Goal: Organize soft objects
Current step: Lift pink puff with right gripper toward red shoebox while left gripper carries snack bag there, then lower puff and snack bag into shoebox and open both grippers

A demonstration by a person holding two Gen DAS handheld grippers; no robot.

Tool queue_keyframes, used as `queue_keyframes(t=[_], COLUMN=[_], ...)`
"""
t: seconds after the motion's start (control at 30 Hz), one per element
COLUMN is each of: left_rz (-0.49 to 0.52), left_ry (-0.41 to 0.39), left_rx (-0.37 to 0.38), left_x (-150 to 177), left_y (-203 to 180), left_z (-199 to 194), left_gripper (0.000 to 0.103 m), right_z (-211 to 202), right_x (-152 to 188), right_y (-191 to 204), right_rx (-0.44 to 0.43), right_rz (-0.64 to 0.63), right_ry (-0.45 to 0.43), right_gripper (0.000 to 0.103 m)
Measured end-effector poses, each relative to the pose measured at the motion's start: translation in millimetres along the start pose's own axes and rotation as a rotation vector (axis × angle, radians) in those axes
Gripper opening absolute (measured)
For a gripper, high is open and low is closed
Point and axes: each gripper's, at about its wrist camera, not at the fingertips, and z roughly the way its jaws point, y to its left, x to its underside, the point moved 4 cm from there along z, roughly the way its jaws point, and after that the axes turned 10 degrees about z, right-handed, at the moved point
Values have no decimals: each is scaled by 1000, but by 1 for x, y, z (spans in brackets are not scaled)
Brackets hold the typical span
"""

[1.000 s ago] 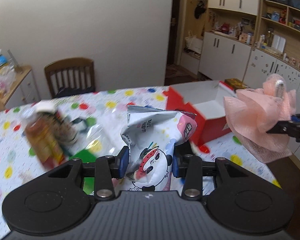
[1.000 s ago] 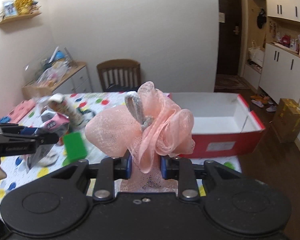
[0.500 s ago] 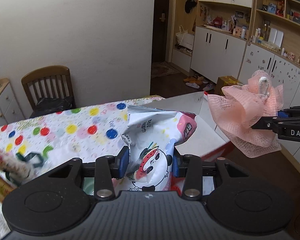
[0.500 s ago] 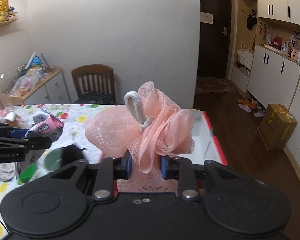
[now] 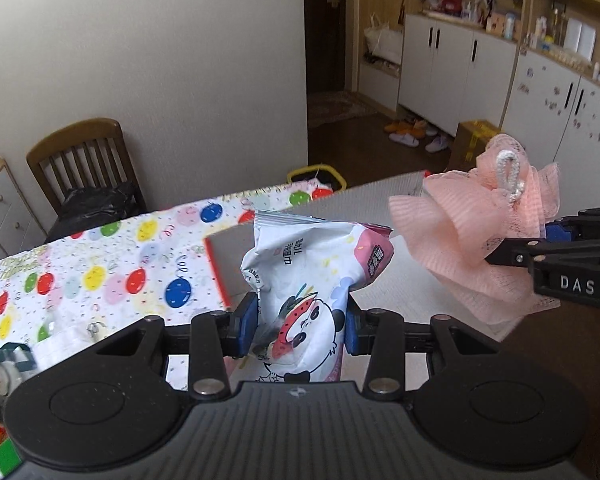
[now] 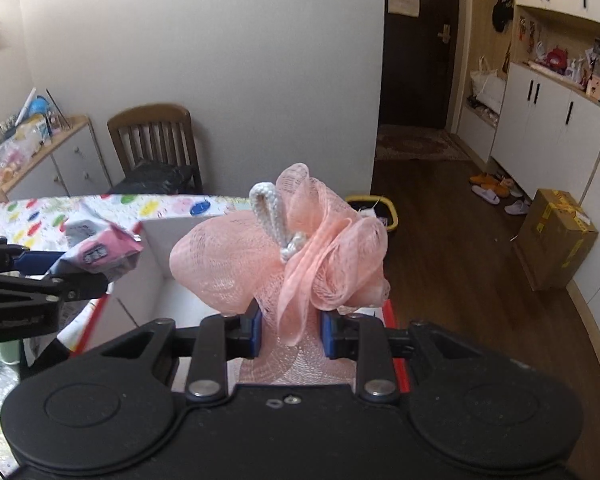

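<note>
Two claws are loaded above the red-edged box (image 5: pixel 216 272): the left gripper (image 5: pixel 300 322) clamps a panda-print snack pouch (image 5: pixel 312 276), while the right gripper (image 6: pixel 290 330), beside it, pinches a pink mesh bath pouf (image 6: pixel 284 252).

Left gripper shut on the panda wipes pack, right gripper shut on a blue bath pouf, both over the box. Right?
Not quite: the bath pouf in the right gripper is pink, as the right wrist view shows. The left gripper does hold the panda pack over the box.
</note>
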Motion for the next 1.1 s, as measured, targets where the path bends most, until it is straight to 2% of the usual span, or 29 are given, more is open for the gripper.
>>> queue_keyframes(t=[0.37,0.57,0.93,1.1], left_rz=[-15,0,-19,-29], left_ry=[148,222,329,352], left_rx=[-4,43,72,120], left_x=[-10,-9,5,7], left_y=[-14,-24,-28,-28], left_z=[96,130,158,162], left_gripper=[40,40,43,50], right_z=[63,81,99,102], right_x=[11,20,31,31], right_y=[-3,-3,-2,-2], right_rx=[33,50,45,33], right_rz=[-84,-128,-151,-159], right_ry=[109,179,242,259], right_gripper=[26,26,32,43])
